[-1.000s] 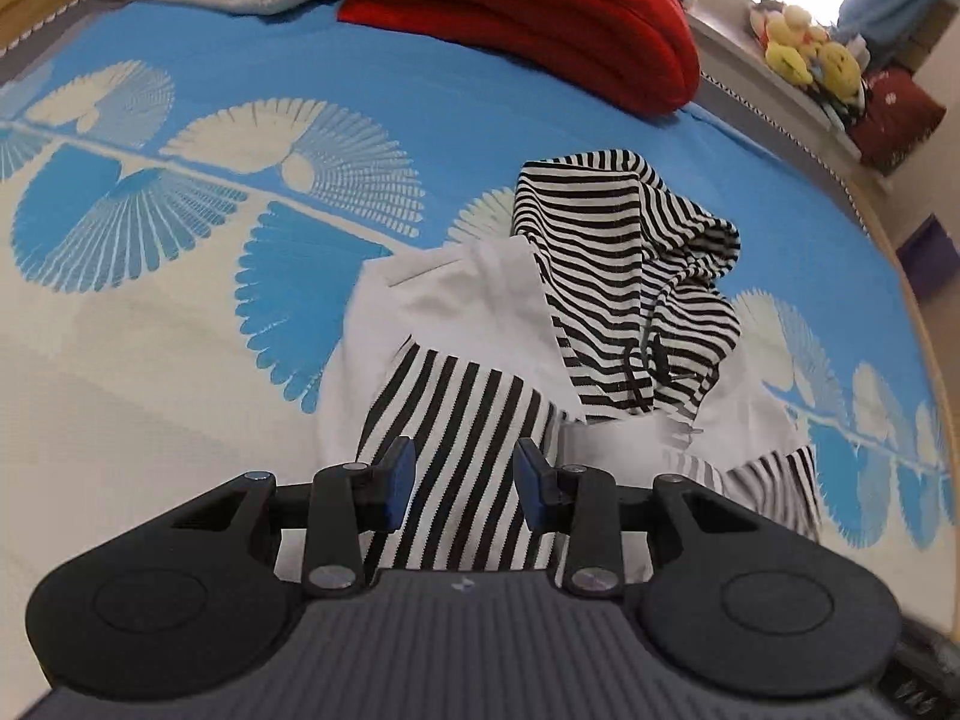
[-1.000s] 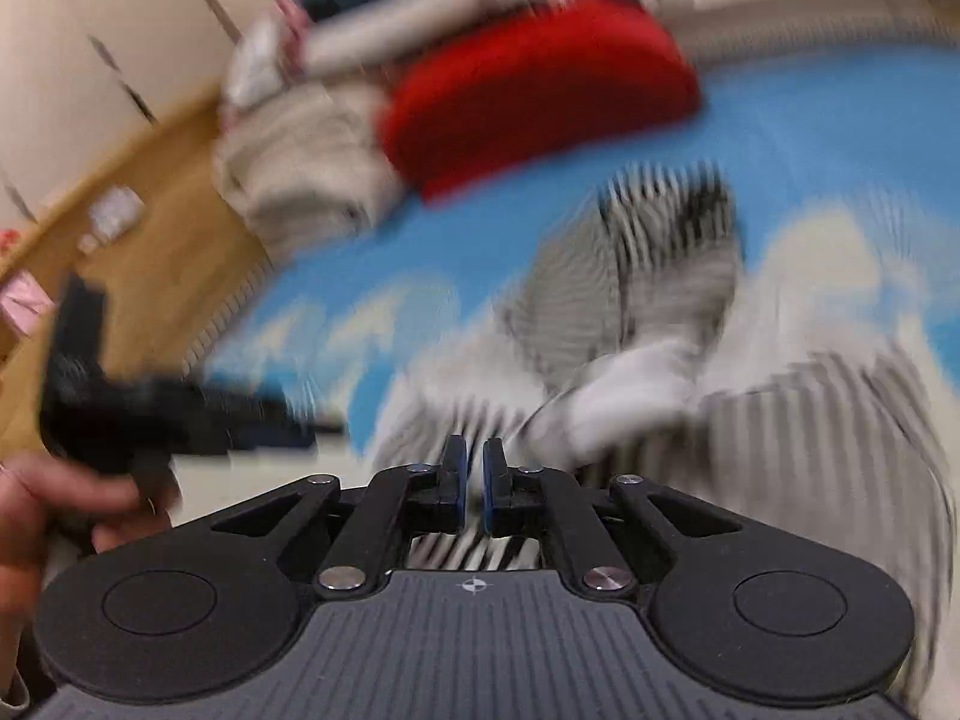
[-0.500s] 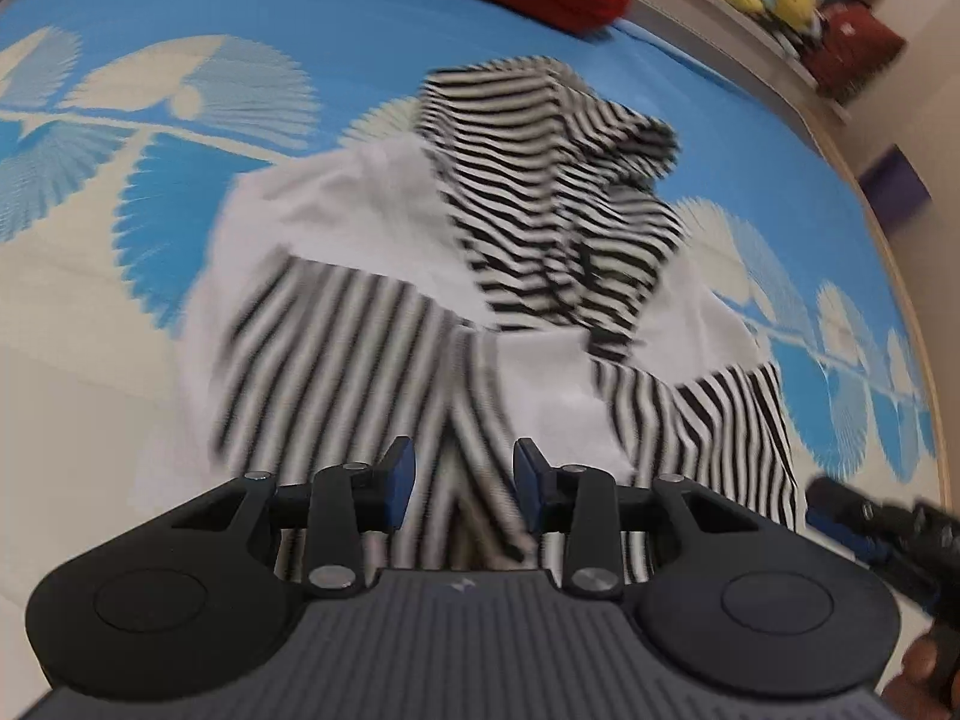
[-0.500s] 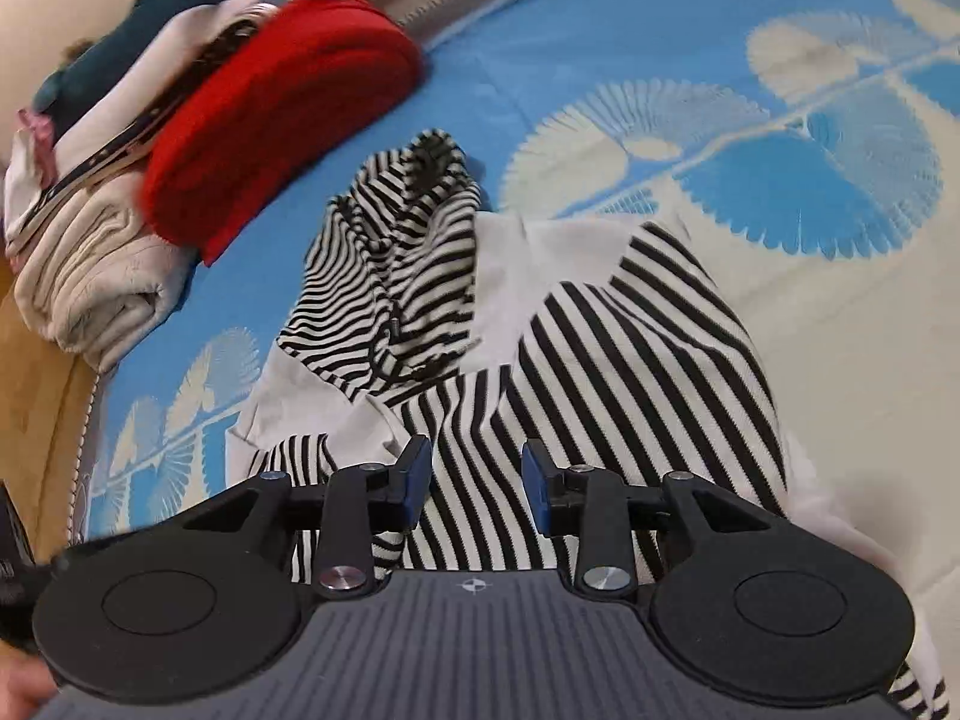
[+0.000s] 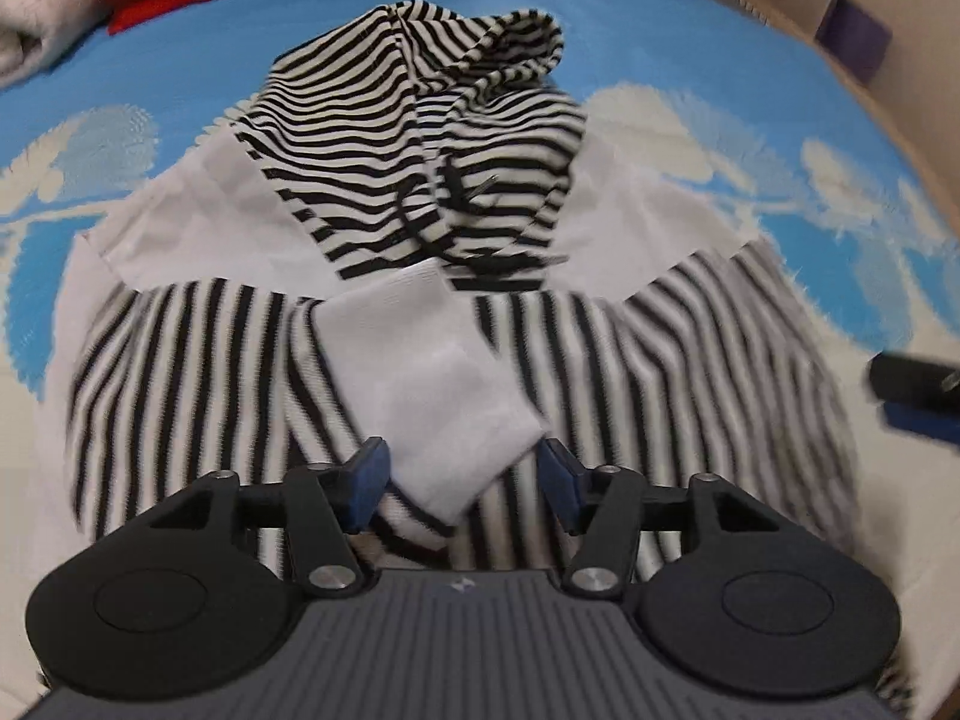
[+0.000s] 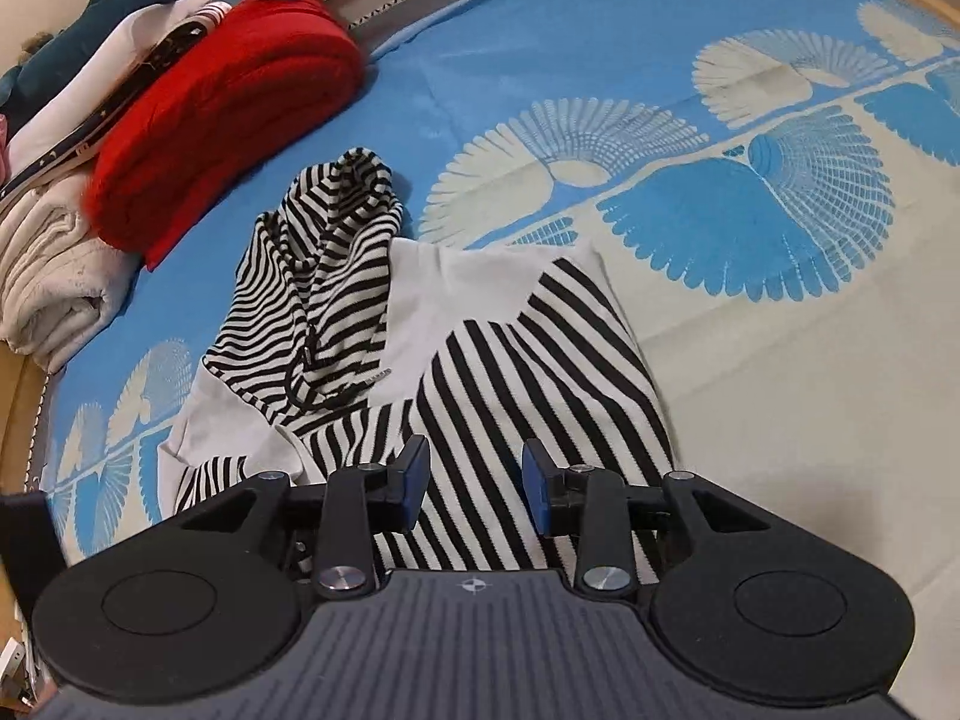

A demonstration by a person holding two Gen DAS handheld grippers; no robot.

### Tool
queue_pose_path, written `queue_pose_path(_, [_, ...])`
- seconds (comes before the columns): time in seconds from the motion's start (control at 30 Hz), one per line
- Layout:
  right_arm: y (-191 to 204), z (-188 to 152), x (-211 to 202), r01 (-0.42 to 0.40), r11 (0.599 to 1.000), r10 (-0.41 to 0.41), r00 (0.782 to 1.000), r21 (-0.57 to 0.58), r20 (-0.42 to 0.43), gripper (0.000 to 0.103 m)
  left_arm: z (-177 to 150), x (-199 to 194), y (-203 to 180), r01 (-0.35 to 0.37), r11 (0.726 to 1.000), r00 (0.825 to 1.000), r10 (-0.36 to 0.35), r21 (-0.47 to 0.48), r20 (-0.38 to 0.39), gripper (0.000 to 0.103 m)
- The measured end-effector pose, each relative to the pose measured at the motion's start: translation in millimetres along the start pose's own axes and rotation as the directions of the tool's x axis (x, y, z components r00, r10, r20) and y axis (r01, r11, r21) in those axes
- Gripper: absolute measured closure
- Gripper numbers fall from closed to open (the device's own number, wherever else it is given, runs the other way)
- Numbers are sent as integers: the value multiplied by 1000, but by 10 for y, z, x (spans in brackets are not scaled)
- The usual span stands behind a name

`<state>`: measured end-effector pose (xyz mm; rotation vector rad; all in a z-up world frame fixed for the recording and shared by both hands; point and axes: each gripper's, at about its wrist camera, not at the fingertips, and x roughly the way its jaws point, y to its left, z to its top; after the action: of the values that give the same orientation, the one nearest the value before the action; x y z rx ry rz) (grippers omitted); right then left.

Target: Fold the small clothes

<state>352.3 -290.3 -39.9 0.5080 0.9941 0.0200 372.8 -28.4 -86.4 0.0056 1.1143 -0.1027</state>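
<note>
In the left wrist view the left gripper (image 5: 462, 474) hangs with jaws parted and empty over the white cuff (image 5: 441, 396) of the striped hoodie (image 5: 690, 372), spread on the blue patterned blanket (image 5: 660, 30). In the right wrist view the right gripper (image 6: 474, 474) is likewise parted and holding nothing above the hoodie's striped body (image 6: 528, 372); the sleeves look folded in, so the next move probably calls for both to grip the lower edge and fold it toward the hood (image 6: 324, 252).
</note>
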Motion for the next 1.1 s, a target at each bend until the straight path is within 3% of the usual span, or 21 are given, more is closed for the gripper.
queue_pose_path(0.07, [-23,8,17,5,1000,-5,1000,12,-10,67,-6,-37,58,-32,999,999,32,5,17,95])
queue_pose_path(0.17, [-46,-7,62,21,999,-20,999,32,-32,67,40,-335,313,-19,990,998,28,-140,64,95])
queue_pose_path(0.3, [-34,-60,98,31,998,-28,998,62,-59,67,-29,-806,722,-35,948,992,73,-317,107,95])
queue_pose_path(0.37, [-7,-90,113,27,997,-23,997,66,-69,67,-149,-905,971,-53,910,993,91,-412,74,95])
queue_pose_path(0.43, [20,-123,119,34,997,-30,997,67,-70,67,-269,-926,1264,-52,846,996,79,-530,29,95])
queue_pose_path(0.5, [35,-157,123,49,997,-44,997,66,-70,66,-326,-924,1469,-63,803,997,82,-593,4,92])
queue_pose_path(0.63, [49,-213,144,64,995,-58,995,72,-75,65,-279,-782,1741,25,764,1000,-25,-644,8,82])
queue_pose_path(0.67, [53,-226,157,66,995,-60,995,74,-79,65,-266,-724,1797,48,760,998,-60,-648,4,75])
queue_pose_path(0.73, [52,-248,184,71,994,-64,994,82,-90,64,-257,-590,1827,59,769,995,-97,-636,-25,72])
queue_pose_path(0.8, [57,-262,209,68,994,-59,993,90,-99,64,-287,-458,1841,36,780,994,-93,-625,-59,72])
queue_pose_path(0.9, [74,-265,233,71,994,-62,993,87,-105,64,-365,-269,1851,1,767,988,-98,-642,-116,72])
queue_pose_path(1.0, [73,-252,250,70,993,-59,992,94,-109,63,-401,-187,1823,13,763,984,-124,-646,-127,72])
queue_pose_path(1.07, [68,-246,263,71,992,-59,992,104,-115,62,-375,-211,1782,11,778,987,-110,-628,-119,72])
queue_pose_path(1.1, [67,-245,271,71,991,-58,991,110,-119,62,-353,-236,1748,10,789,989,-99,-614,-111,81])
